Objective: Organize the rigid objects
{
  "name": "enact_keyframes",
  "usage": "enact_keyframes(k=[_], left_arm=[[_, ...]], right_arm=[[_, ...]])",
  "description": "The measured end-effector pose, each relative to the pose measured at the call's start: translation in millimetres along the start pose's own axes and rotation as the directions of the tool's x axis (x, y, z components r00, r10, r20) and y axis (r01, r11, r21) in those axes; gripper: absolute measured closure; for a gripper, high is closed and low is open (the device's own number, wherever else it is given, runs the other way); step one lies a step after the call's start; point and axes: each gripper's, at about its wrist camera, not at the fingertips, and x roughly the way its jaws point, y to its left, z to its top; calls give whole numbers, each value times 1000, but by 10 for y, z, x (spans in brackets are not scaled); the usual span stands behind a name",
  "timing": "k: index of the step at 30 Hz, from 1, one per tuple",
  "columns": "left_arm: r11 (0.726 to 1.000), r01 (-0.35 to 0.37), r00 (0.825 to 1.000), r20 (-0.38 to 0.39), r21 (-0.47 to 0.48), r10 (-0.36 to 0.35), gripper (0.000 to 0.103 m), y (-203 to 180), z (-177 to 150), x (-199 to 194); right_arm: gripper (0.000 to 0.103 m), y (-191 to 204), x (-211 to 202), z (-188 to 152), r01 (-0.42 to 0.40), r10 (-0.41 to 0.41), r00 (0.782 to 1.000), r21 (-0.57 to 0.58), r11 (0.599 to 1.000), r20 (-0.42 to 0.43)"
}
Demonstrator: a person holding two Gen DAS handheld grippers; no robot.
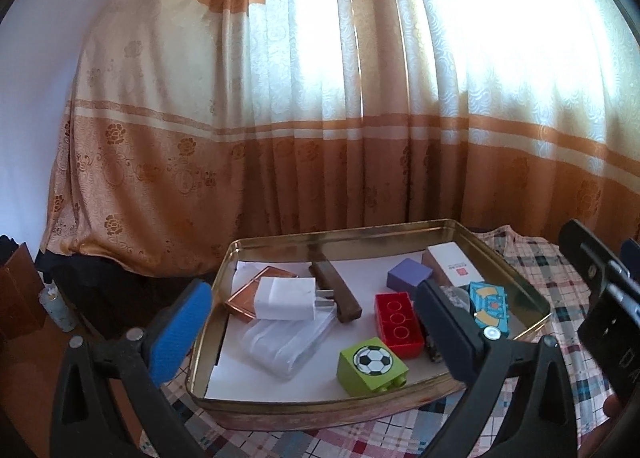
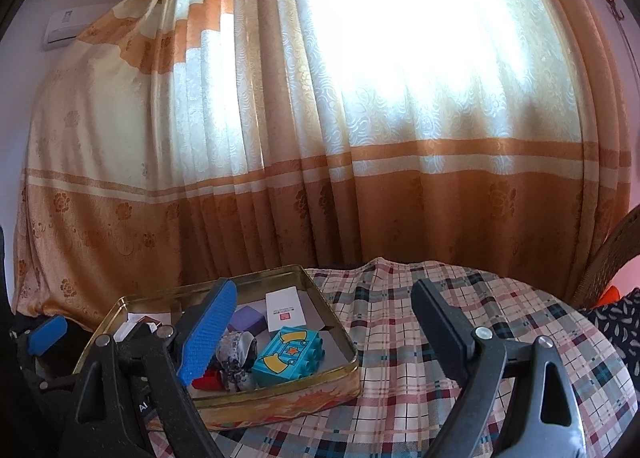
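Observation:
A gold tin tray (image 1: 340, 240) stands on the plaid tablecloth. In it lie a white charger (image 1: 284, 298), a copper box (image 1: 250, 296), a brown wooden block (image 1: 336, 292), a clear plastic case (image 1: 288, 342), a green football brick (image 1: 372, 366), a red brick (image 1: 398, 324), a purple cube (image 1: 408, 274), a white box (image 1: 452, 264) and a teal brick (image 1: 490, 308). My left gripper (image 1: 316, 332) hangs open above the tray's near side, holding nothing. My right gripper (image 2: 324, 338) stands open over the tray's right rim (image 2: 332, 322), beside the teal brick (image 2: 288, 352), and is also empty.
The plaid cloth (image 2: 460, 322) stretches bare to the right of the tray. An orange and cream curtain (image 1: 320, 117) hangs close behind the table. A wicker chair back (image 2: 616, 258) rises at far right. A bottle (image 1: 56, 306) stands on the floor at left.

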Motion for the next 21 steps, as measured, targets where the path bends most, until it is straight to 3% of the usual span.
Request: enact_keyframes(k=[21], left_arm=[[1000, -3, 1000, -22, -5, 3, 0, 2, -17, 28]], right_arm=[[12, 43, 0, -18, 0, 0, 1000, -41, 999, 5]])
